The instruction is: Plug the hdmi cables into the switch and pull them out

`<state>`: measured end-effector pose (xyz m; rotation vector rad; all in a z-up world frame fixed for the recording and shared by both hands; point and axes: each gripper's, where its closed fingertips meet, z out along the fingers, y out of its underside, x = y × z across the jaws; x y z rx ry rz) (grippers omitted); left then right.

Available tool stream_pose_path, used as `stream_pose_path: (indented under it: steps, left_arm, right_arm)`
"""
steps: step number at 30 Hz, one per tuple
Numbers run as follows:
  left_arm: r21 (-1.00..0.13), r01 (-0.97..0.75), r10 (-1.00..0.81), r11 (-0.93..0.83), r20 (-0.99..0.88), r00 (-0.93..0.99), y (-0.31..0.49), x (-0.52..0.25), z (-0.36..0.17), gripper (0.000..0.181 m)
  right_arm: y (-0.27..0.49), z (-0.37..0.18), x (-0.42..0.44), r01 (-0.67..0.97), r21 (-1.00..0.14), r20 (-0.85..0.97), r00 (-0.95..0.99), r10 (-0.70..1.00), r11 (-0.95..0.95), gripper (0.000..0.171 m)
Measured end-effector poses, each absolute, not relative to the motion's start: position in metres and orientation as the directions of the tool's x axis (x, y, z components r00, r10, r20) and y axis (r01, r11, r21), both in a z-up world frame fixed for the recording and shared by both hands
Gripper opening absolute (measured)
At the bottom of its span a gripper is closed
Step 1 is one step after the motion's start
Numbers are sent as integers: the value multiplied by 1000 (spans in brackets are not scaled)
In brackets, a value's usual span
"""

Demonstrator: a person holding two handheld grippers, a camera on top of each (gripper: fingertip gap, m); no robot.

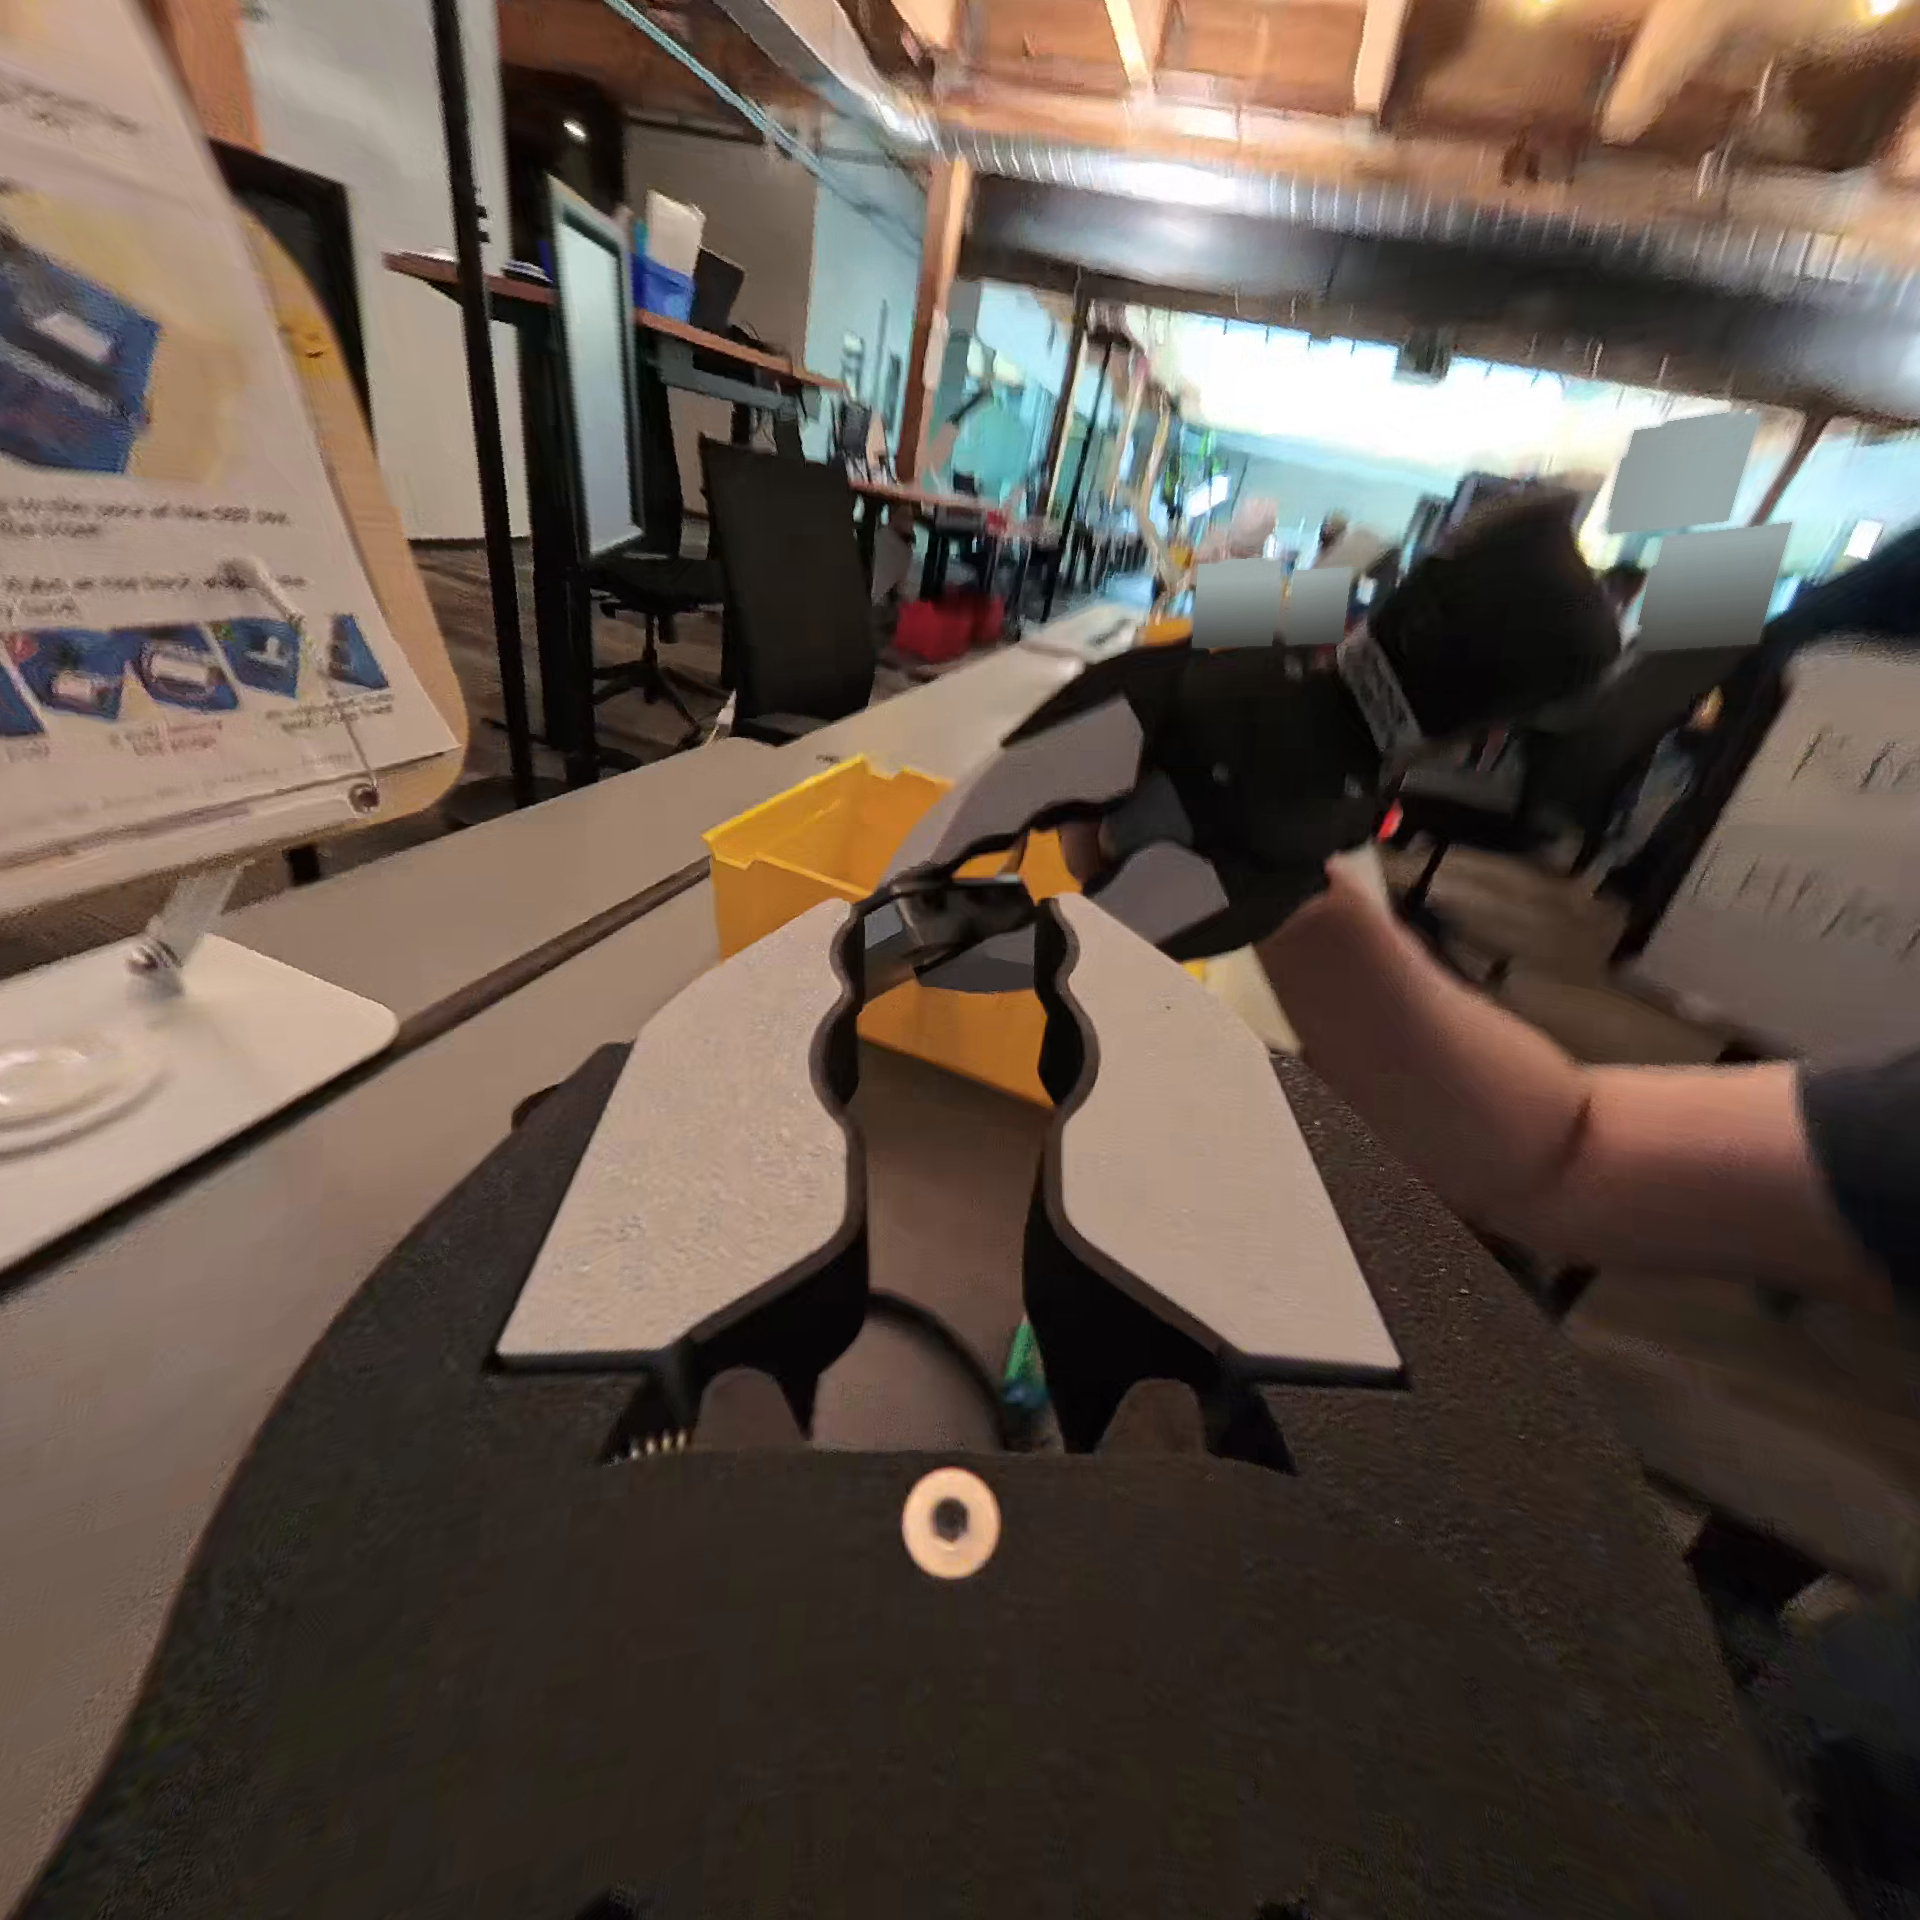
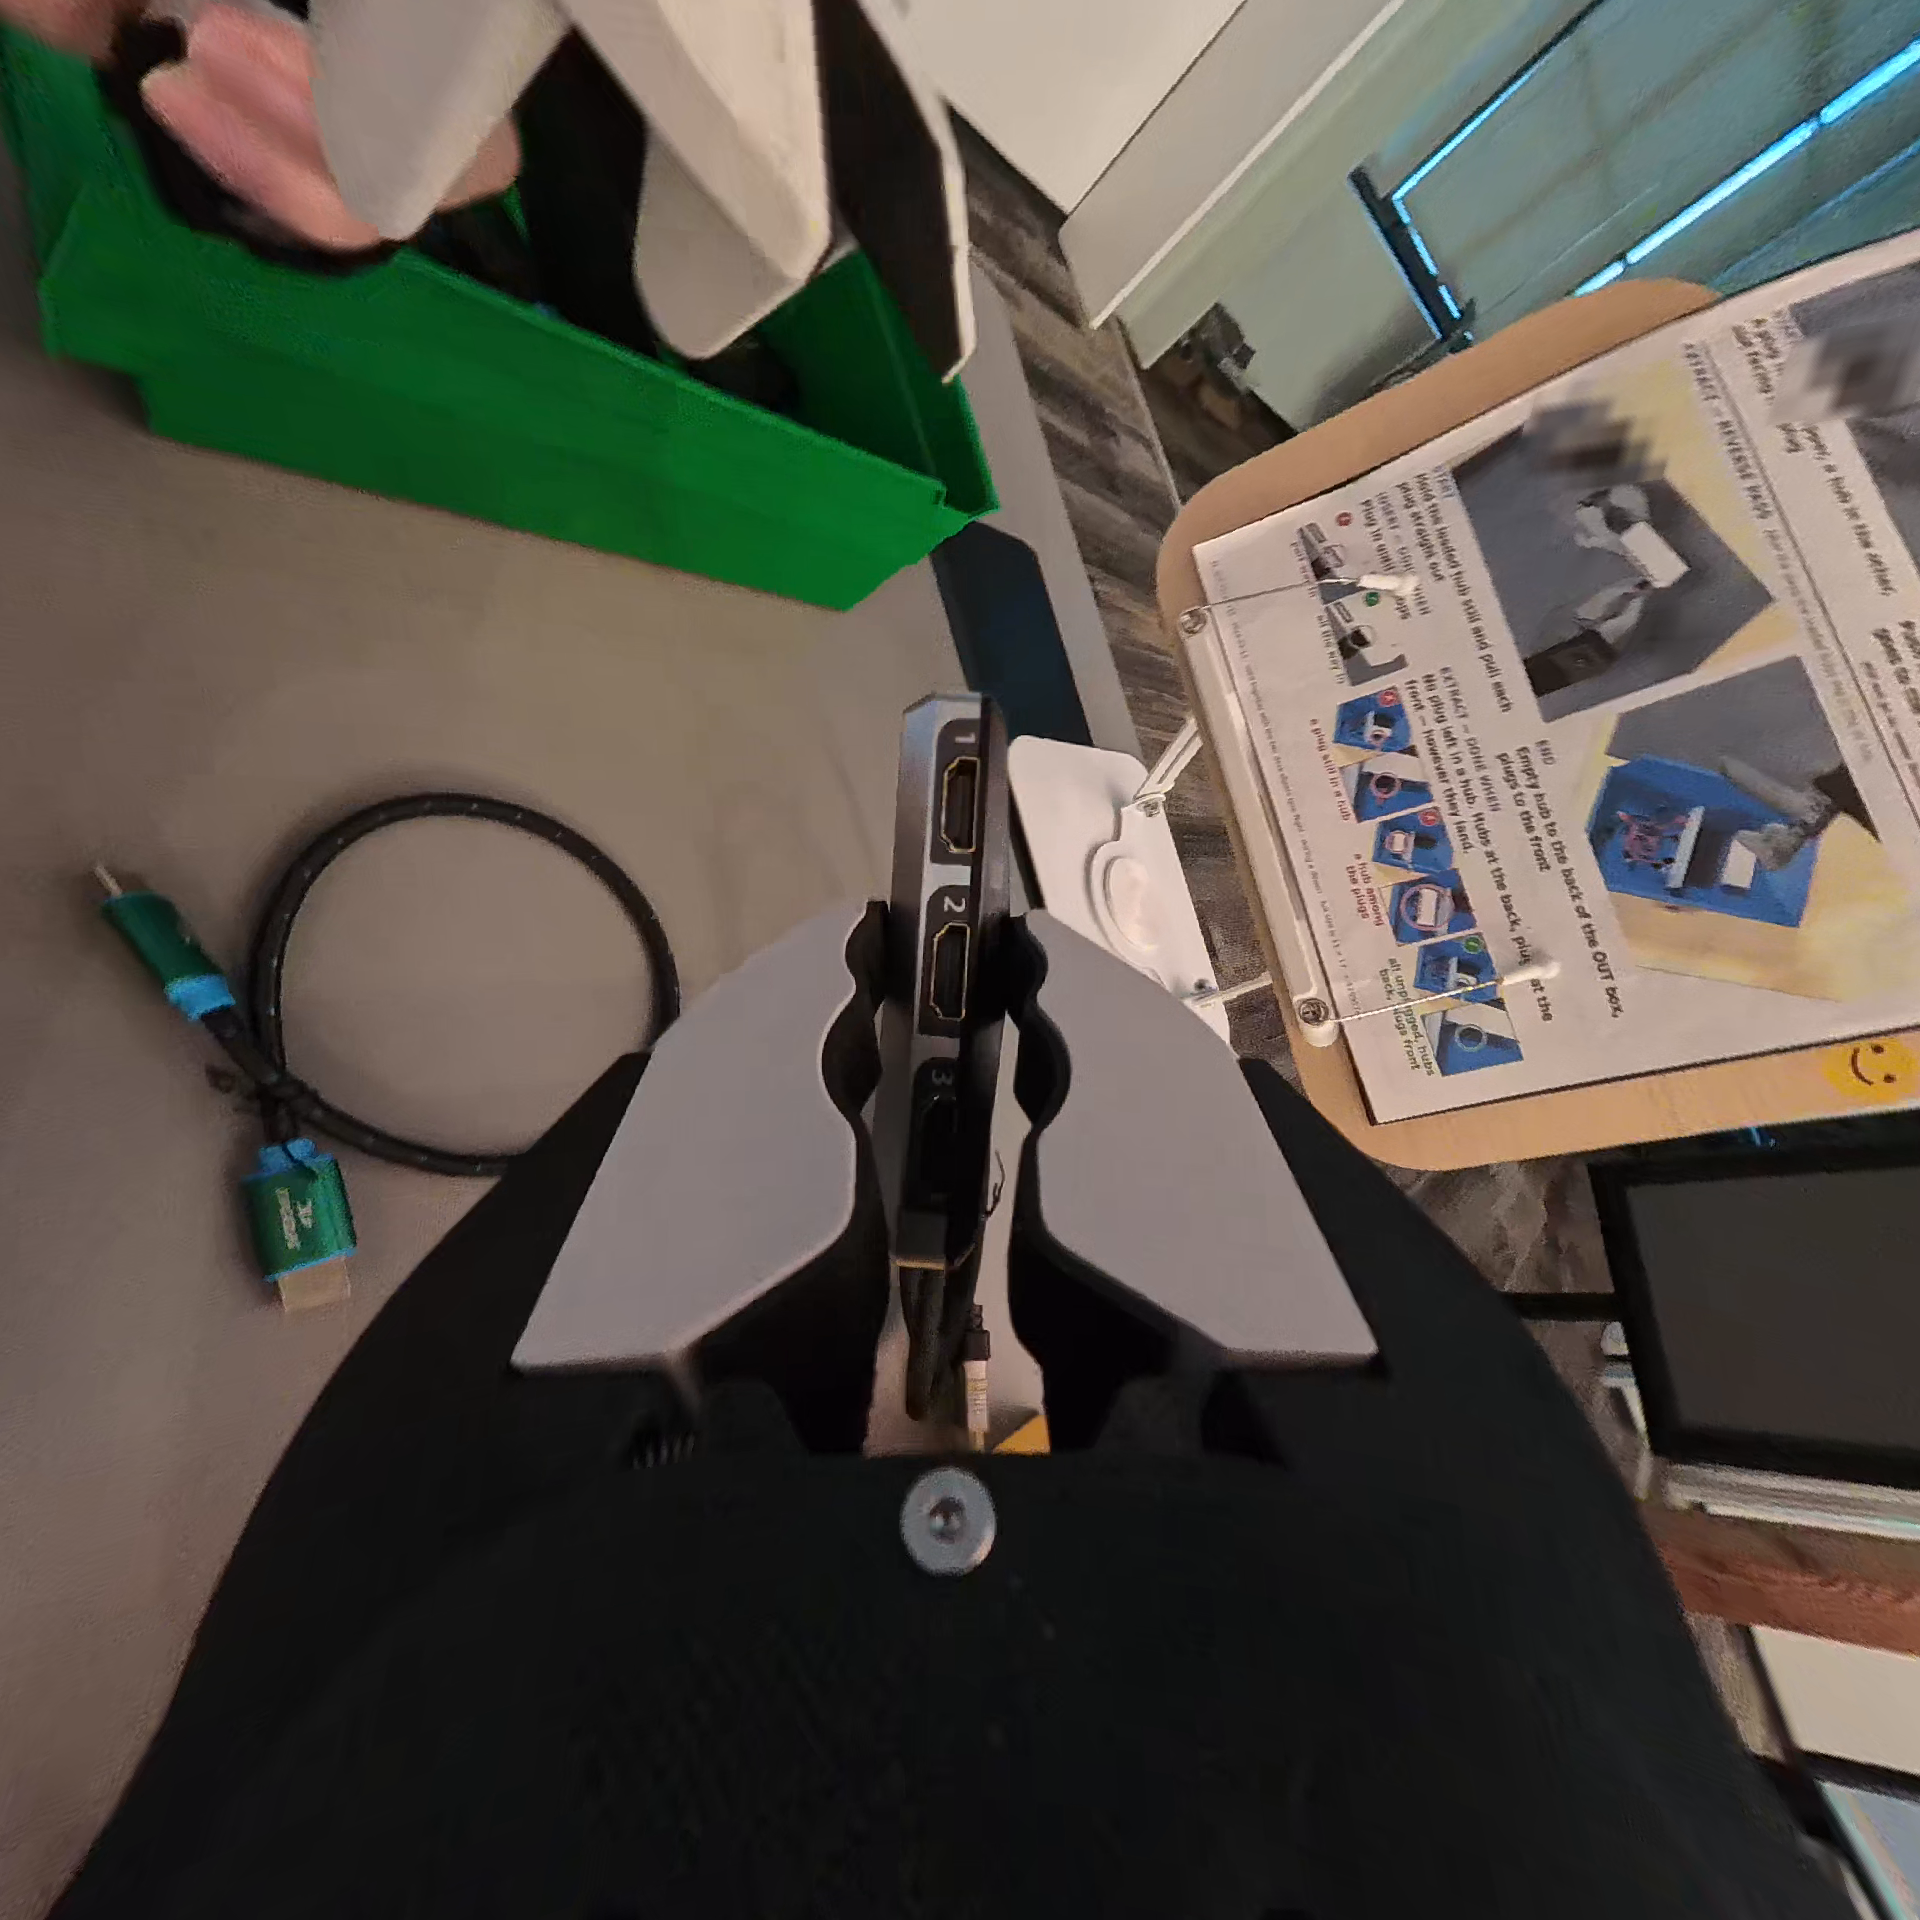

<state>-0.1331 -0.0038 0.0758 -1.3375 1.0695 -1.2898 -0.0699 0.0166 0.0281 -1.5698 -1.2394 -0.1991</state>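
My right gripper (image 2: 951, 935) is shut on the grey HDMI switch (image 2: 951, 821) and holds it edge-on above the table, numbered ports facing the camera, the two nearest the tip unplugged. A coiled black HDMI cable (image 2: 457, 987) with green plugs (image 2: 296, 1216) lies loose on the table to the left. My left gripper (image 1: 945, 935) is open with nothing between its fingers. In the left wrist view, the right gripper (image 1: 1049, 831) holds the switch (image 1: 956, 920) just beyond my left fingertips. The left gripper (image 2: 675, 156) shows above the green bin in the right wrist view.
A yellow bin (image 1: 790, 873) stands on the table behind the switch. A green bin (image 2: 468, 436) stands at the far left. An instruction sheet on a stand (image 2: 1558, 779) rises at the table's edge, and also shows in the left wrist view (image 1: 156, 520). A person's forearm (image 1: 1507, 1122) reaches in from the right. My hands' fingertips stand some 9 cm from each other.
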Motion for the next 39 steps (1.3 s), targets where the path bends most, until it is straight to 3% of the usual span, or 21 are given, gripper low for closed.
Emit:
stream_pose_path:
  steps: [6, 11, 15, 19, 24, 29, 32, 36, 39]
  left_arm:
    - [-924, -262, -940, 279, -319, 123, -3, -120, 46, 33]
    - [-777, -436, -867, 454, -497, -15, -7, -101, 24, 39]
    - [-694, -490, -817, 527, -572, -68, -1, -91, 3, 42]
    - [-660, -441, -763, 608, -640, -94, -5, -85, -8, 22]
    - [-669, -467, -789, 578, -604, -110, -3, -90, -13, 22]
    - [-648, -482, -773, 590, -626, -104, 0, -98, -6, 22]
    - [-609, -499, -743, 617, -660, -112, -1, -98, -7, 21]
    - [-603, -474, -722, 642, -683, -109, -5, -94, -9, 21]
    - [-632, -428, -730, 646, -674, -107, -12, -88, -7, 33]
  right_arm:
    - [7, 18, -75, 801, -574, 677, 347, 649, 170, 23]
    - [-1, 17, -77, 805, -550, 687, 284, 669, 224, 23]
    - [-10, 13, -85, 810, -517, 699, 213, 683, 277, 23]
    - [-13, 7, -87, 824, -473, 719, 157, 677, 312, 23]
    - [-9, 5, -87, 805, -493, 733, 179, 657, 330, 25]
    - [3, -3, -72, 859, -441, 753, 197, 627, 260, 36]
    - [5, -12, -72, 871, -420, 746, 172, 644, 254, 24]
    - [2, -13, -70, 862, -440, 716, 168, 677, 251, 22]
    - [-2, -13, -72, 856, -407, 744, 110, 659, 317, 22]
